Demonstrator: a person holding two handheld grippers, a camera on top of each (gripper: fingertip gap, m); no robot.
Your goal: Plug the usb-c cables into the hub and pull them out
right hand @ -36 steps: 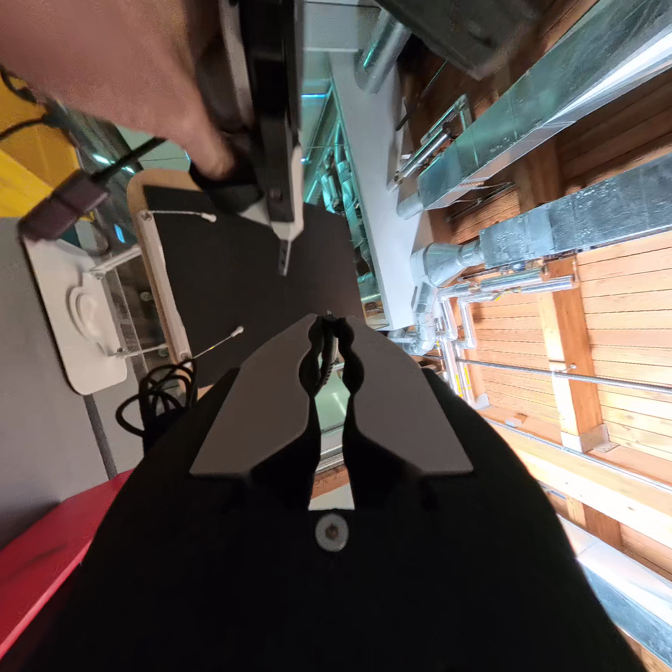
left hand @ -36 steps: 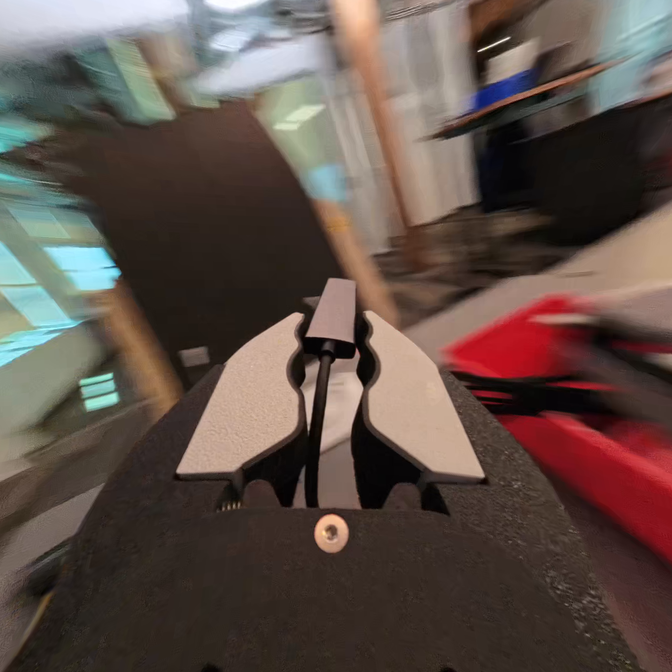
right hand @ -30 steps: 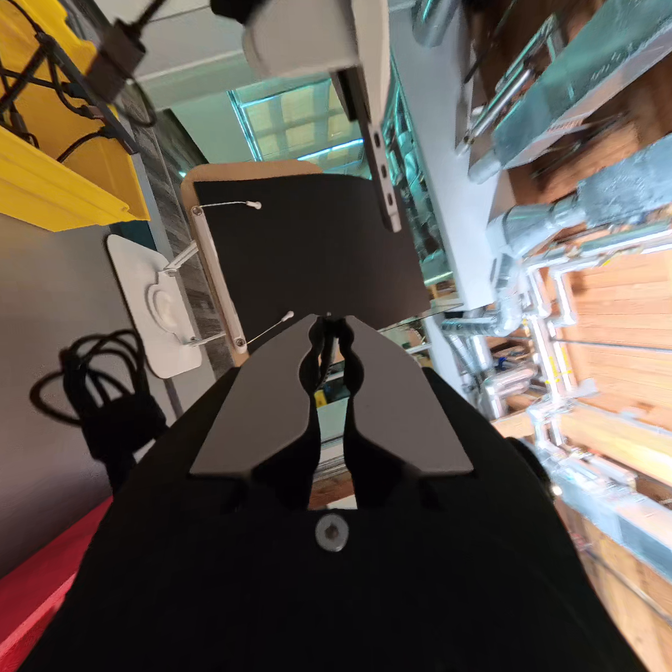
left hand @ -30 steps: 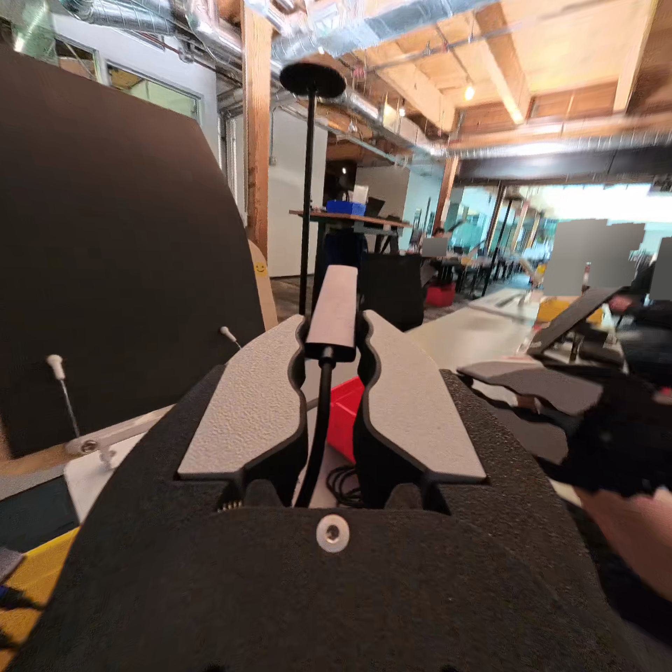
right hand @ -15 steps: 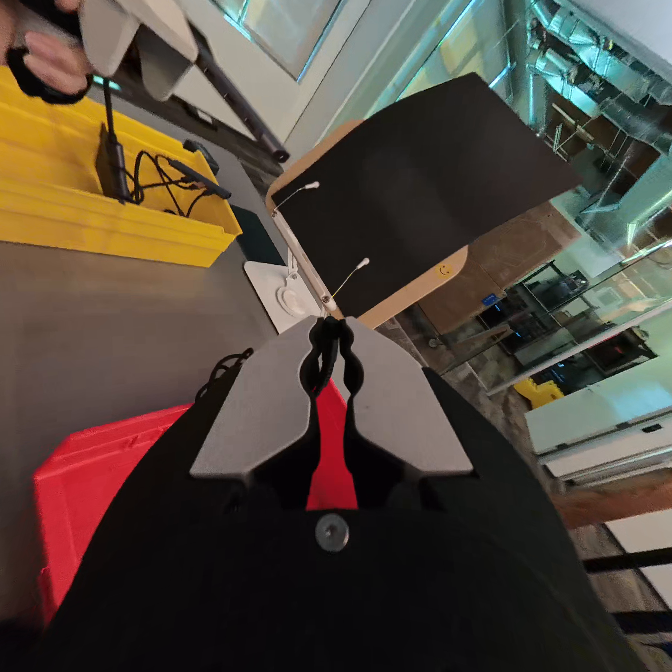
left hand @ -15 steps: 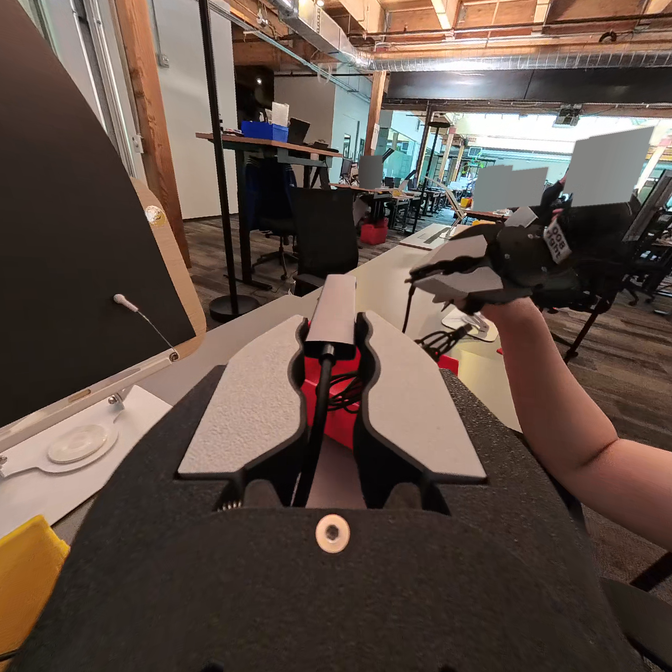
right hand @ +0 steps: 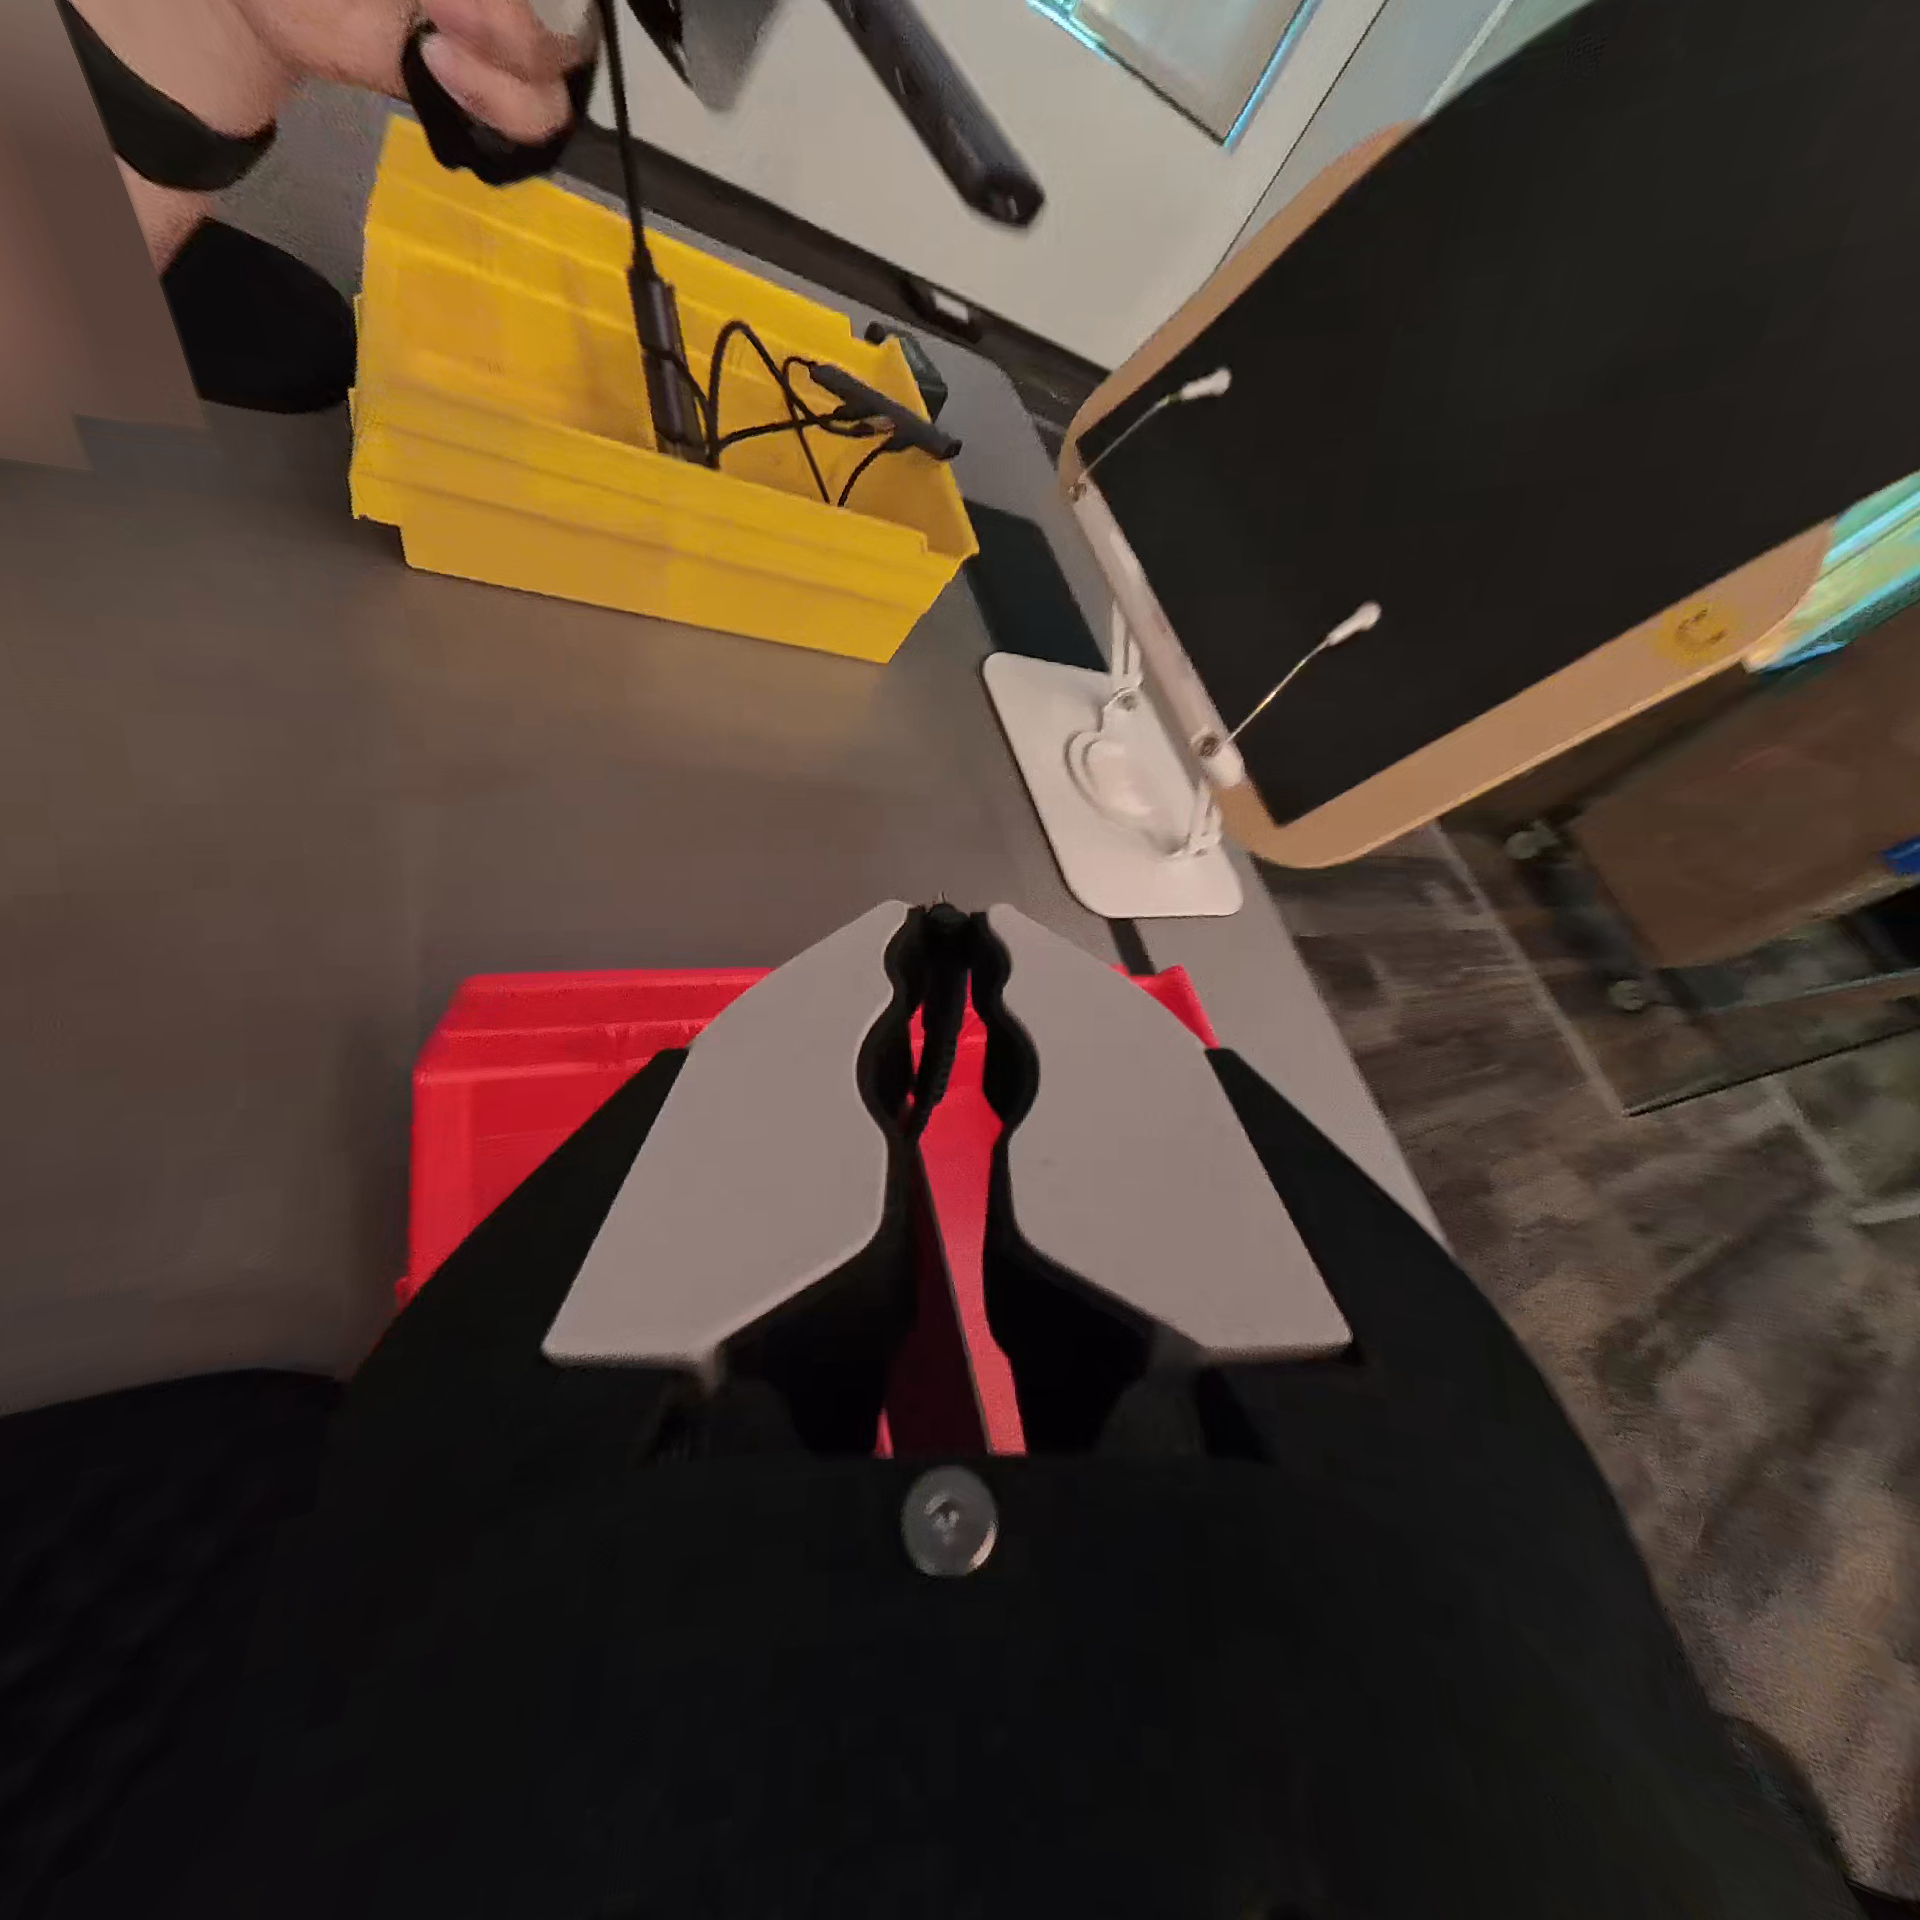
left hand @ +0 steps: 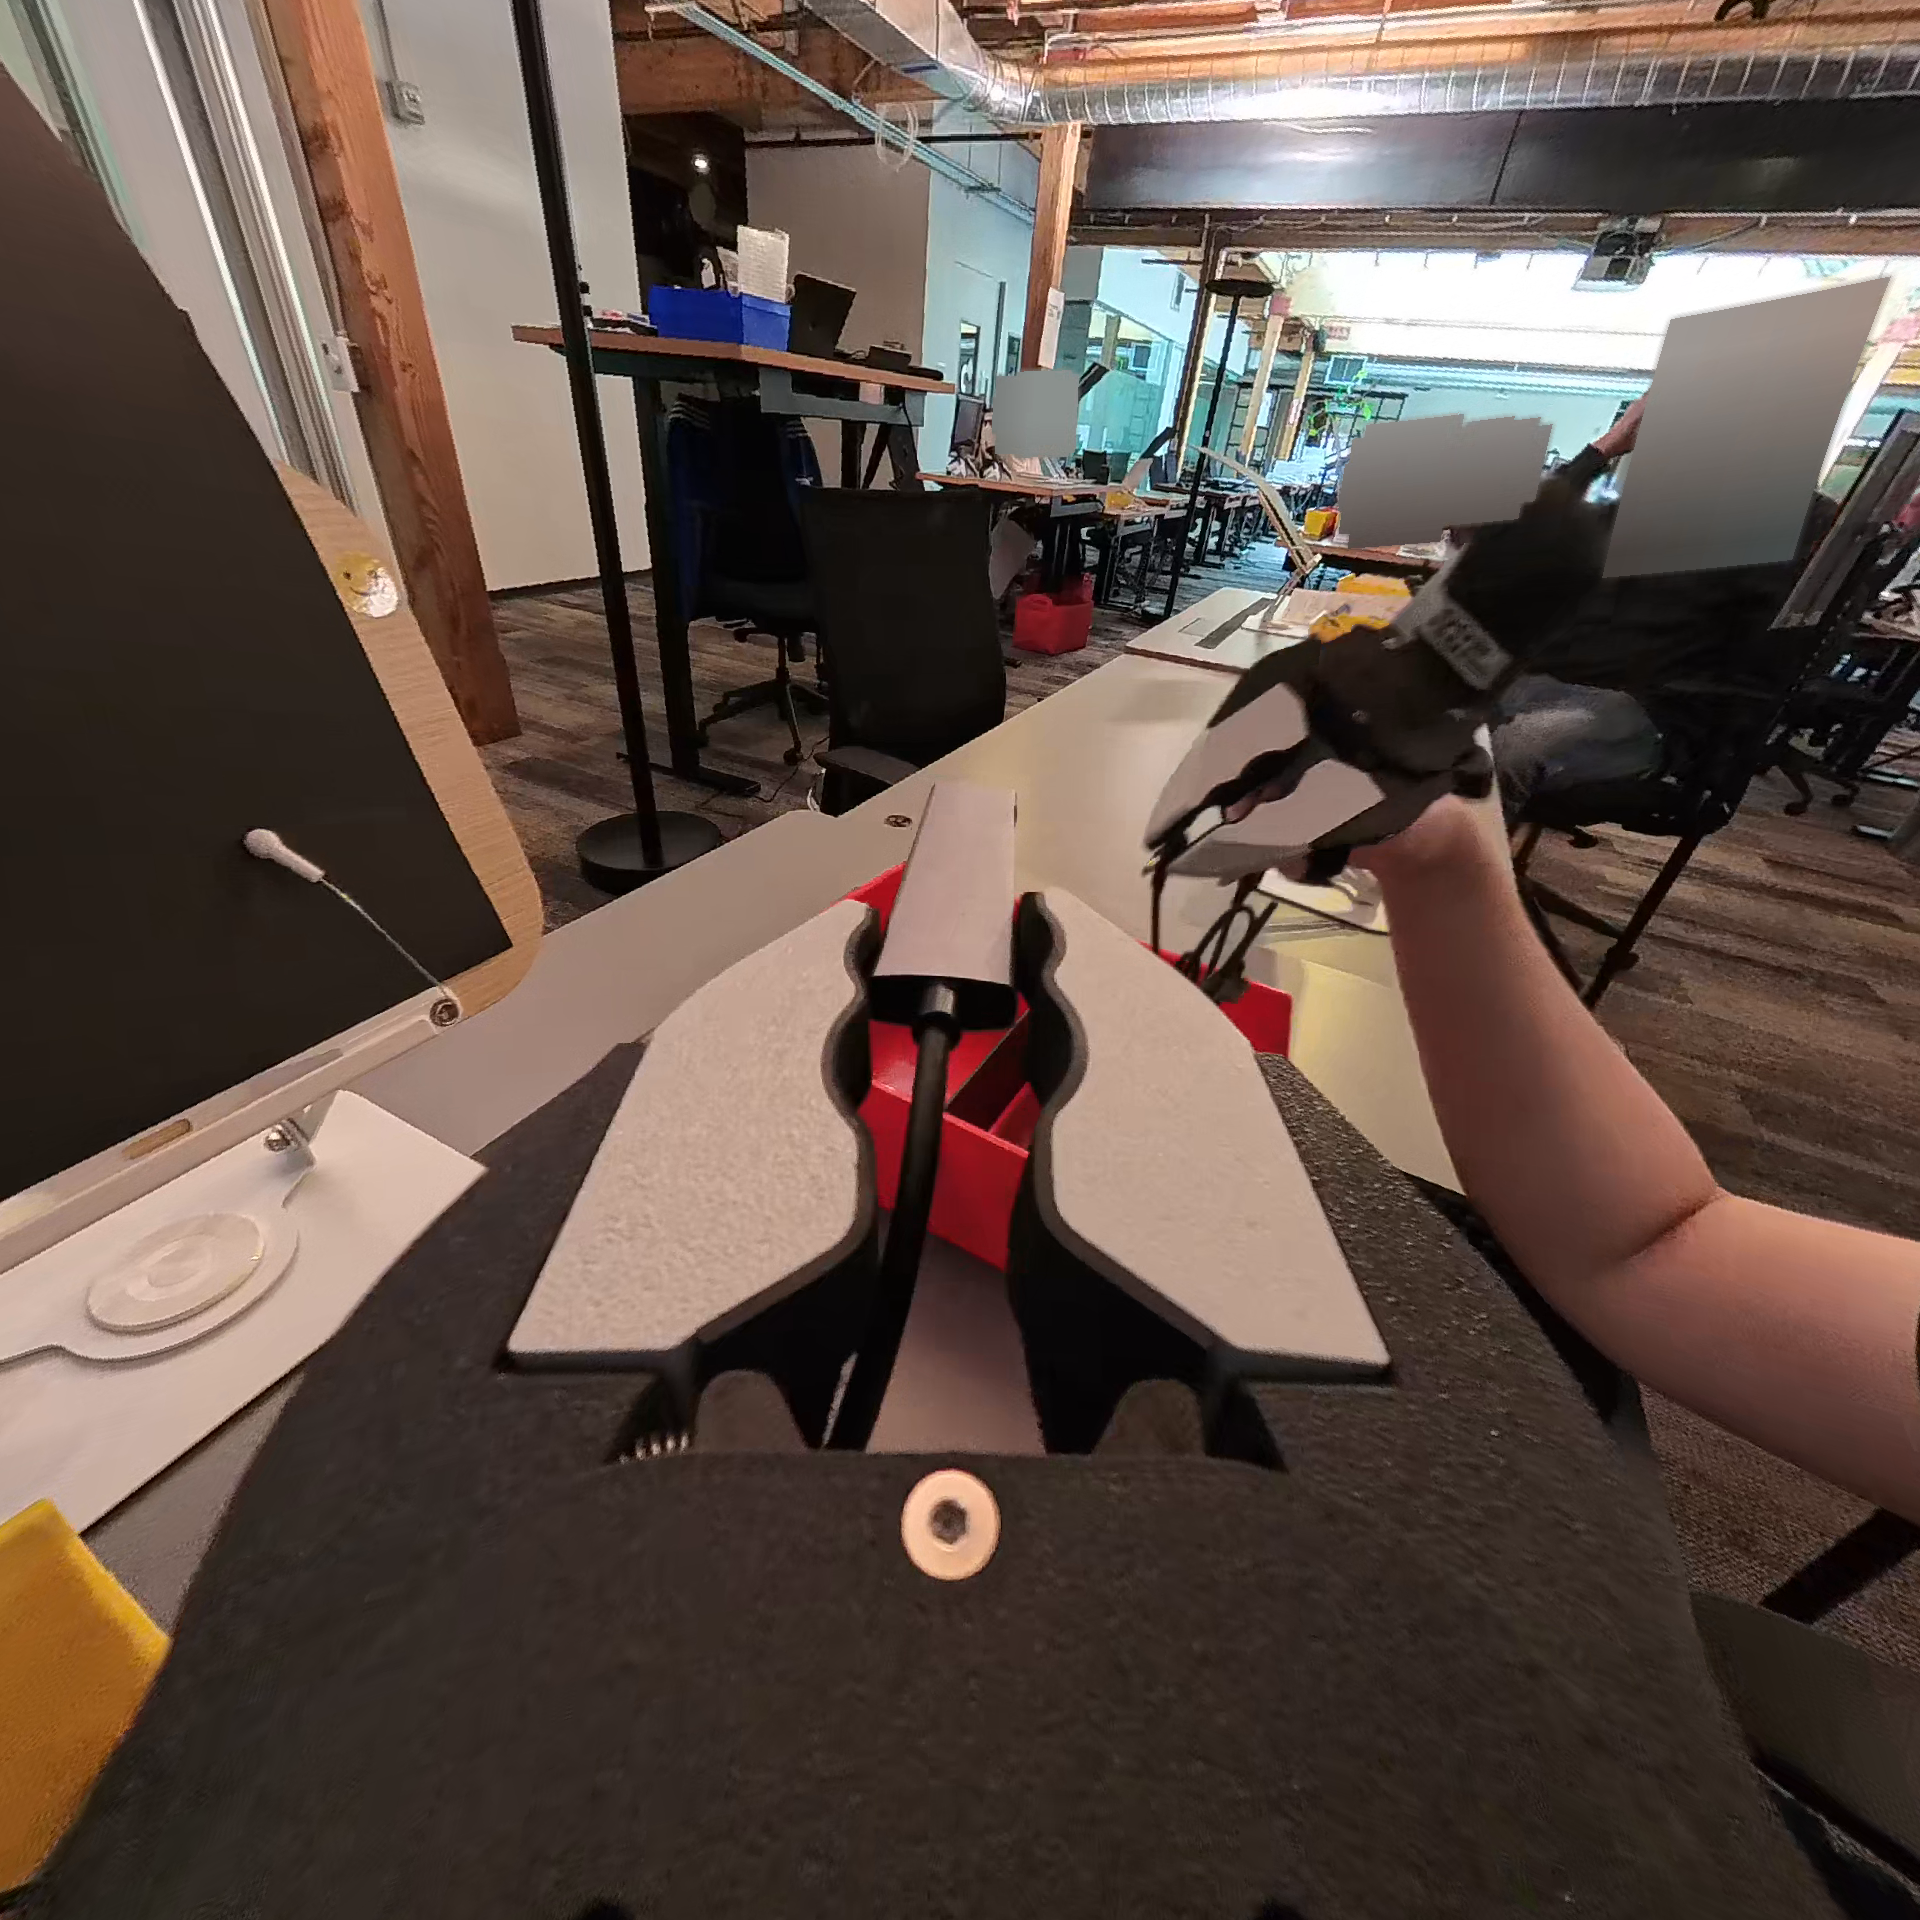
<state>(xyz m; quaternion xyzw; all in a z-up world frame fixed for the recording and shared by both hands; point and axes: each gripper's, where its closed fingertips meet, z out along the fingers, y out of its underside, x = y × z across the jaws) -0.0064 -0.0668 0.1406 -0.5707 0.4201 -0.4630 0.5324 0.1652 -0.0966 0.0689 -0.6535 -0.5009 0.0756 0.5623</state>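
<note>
Your left gripper (left hand: 943,935) is clamped on the grey hub (left hand: 951,883), which stands out past the fingertips at the centre of the left wrist view, its own black lead (left hand: 914,1122) trailing back between the fingers. Your right gripper (right hand: 940,920) is pinched on the plug end of a black usb-c cable (right hand: 932,1039); in the left wrist view that same gripper hangs at right of centre, well apart from the hub, with the cable dropping toward the red bin (left hand: 961,1153) on the tabletop (left hand: 644,966).

Judging by this, you are in the lead-in to a plug-in: both parts are held in the air and not yet brought together. Which port faces the plug cannot be told here; the hub's far end is turned away from the left wrist view.

In the right wrist view a yellow bin (right hand: 623,509) sits in the upper left of the frame with more cables in it, and a second dark hub-like piece (right hand: 665,364) hangs over it by its lead.

The next move calls for bringing the plug tip in line with the hub's long axis, squaring it to the port, then pushing straight in. Keep the slack of the cable clear of the bin's rim so that it does not drag the plug off line.
</note>
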